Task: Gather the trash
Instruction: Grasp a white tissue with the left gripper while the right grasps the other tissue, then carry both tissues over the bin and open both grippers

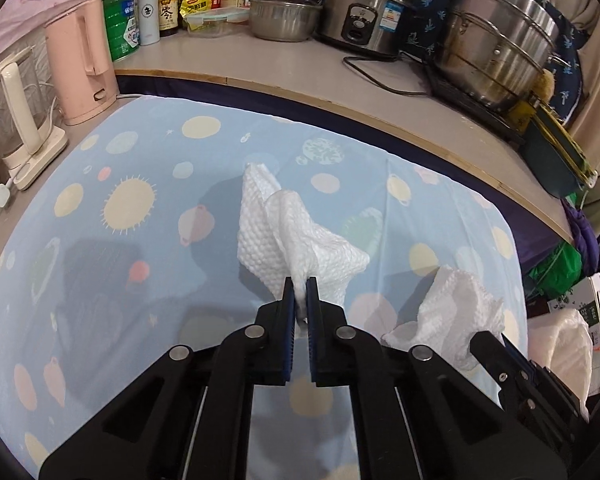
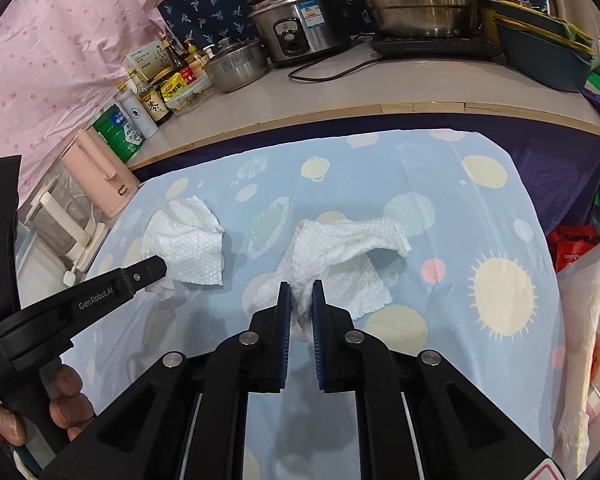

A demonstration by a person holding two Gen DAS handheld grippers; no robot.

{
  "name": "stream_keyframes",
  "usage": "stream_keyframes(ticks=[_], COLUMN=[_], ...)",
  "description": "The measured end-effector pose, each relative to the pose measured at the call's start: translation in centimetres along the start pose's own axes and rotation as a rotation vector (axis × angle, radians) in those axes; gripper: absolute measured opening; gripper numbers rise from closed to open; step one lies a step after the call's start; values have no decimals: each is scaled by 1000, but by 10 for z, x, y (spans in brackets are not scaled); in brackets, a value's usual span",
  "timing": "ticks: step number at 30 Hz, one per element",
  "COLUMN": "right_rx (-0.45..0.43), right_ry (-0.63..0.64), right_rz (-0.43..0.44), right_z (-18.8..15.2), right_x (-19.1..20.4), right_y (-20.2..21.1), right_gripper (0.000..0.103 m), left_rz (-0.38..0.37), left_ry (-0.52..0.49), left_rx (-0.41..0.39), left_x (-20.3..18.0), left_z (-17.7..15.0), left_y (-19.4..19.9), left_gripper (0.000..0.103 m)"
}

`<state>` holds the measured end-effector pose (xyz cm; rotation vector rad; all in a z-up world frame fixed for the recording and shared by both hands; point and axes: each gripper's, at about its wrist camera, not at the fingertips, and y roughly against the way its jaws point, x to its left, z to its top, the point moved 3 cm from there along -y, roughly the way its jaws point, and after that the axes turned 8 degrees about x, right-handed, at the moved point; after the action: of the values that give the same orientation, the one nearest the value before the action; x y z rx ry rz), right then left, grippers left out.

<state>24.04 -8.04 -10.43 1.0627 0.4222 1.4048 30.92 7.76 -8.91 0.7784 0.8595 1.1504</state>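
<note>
left gripper: my jaws pinching crumpled paper towel
right gripper: mine, clamped on second paper towel
surface: blue patterned tablecloth

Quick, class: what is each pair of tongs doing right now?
Left tongs: shut on a white paper towel.
Right tongs: shut on another paper towel.

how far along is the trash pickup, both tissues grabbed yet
Done: both pieces are gripped. The left gripper has its jaws pinched on one crumpled white paper towel, and the right gripper has its jaws closed around the other crumpled white paper towel. In hand: both towels are at the blue dotted tablecloth, not carried off. Left: dropping them in a bin; the white plastic bag at the table edge may be it.
</note>
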Motion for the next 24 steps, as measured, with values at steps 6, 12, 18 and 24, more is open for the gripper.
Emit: stream_keyframes(ticks=[6,12,18,24], right_rx=[-39,-82,-115,-148], right_ry=[-27,-58,-86,-126], right_rz=[11,14,6,-8], right_z=[-19,-42,-68,-88], right_x=[-13,-31,-51,-79], right_y=[39,81,117,147], right_gripper=[10,10,10,10], left_rz=[-14,-39,-58,-84], left_ry=[-27,-45,-91,-150], left_rx=[-10,-7,7,20], left_x=[-16,-32,-56,-86], left_z=[-31,-64,-101,-129], left_y=[31,58,75,88], left_gripper=[5,5,5,5])
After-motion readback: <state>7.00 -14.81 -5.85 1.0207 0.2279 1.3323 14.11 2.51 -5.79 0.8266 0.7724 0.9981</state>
